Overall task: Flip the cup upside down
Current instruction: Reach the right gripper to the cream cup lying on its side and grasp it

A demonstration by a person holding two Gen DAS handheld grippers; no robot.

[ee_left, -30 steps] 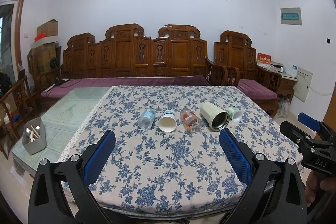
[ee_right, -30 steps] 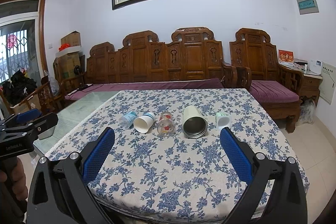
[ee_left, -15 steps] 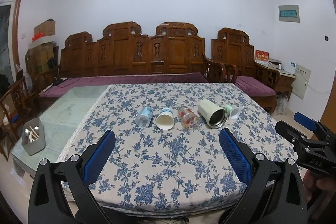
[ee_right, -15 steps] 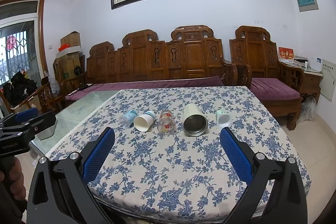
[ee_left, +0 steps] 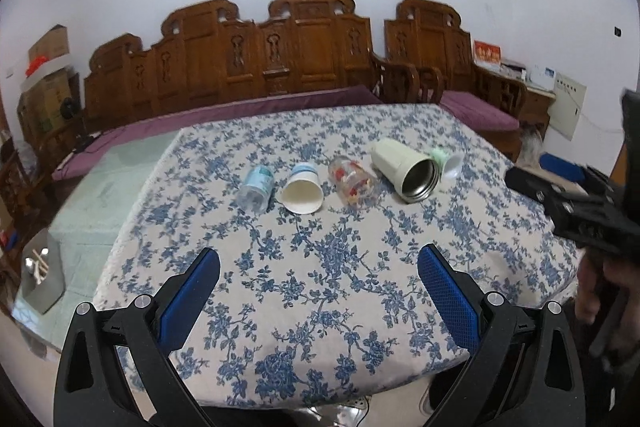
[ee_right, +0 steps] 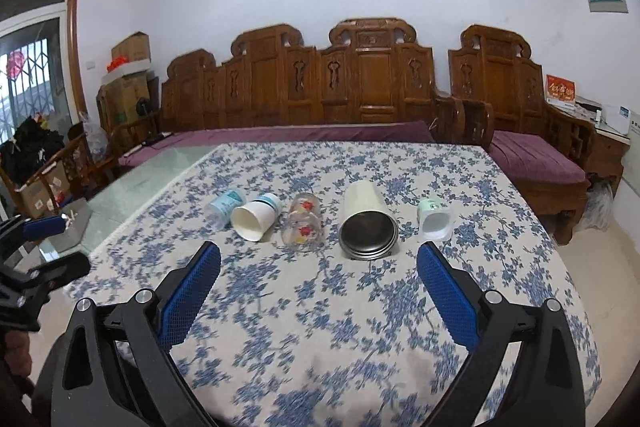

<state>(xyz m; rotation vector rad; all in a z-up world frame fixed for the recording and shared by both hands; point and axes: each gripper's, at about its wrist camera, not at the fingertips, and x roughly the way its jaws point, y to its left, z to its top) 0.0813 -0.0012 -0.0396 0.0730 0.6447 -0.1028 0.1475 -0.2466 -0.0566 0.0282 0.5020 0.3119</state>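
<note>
Several cups lie on their sides in a row on the floral tablecloth [ee_left: 320, 267]: a clear plastic cup with a blue label [ee_left: 255, 187], a white paper cup [ee_left: 303, 188], a glass with red flowers [ee_left: 352, 181], a cream steel tumbler [ee_left: 404, 165] and a small pale green cup [ee_left: 448, 163]. They also show in the right wrist view: blue-label cup [ee_right: 224, 205], paper cup [ee_right: 256, 215], glass [ee_right: 303, 223], tumbler [ee_right: 367, 221], green cup [ee_right: 434, 219]. My left gripper [ee_left: 319, 273] is open and empty above the near table. My right gripper [ee_right: 318, 269] is open and empty, short of the cups.
A carved wooden bench with purple cushions [ee_right: 320, 137] stands behind the table. A grey holder [ee_left: 42, 277] sits on the bare glass at the left. The right gripper shows at the right edge of the left wrist view [ee_left: 576, 211], the left gripper at the left edge of the right wrist view [ee_right: 36, 267].
Both grippers have moved forward and tilted down toward the table; the cups look larger and nearer. Both stay open. The cups have not moved.
</note>
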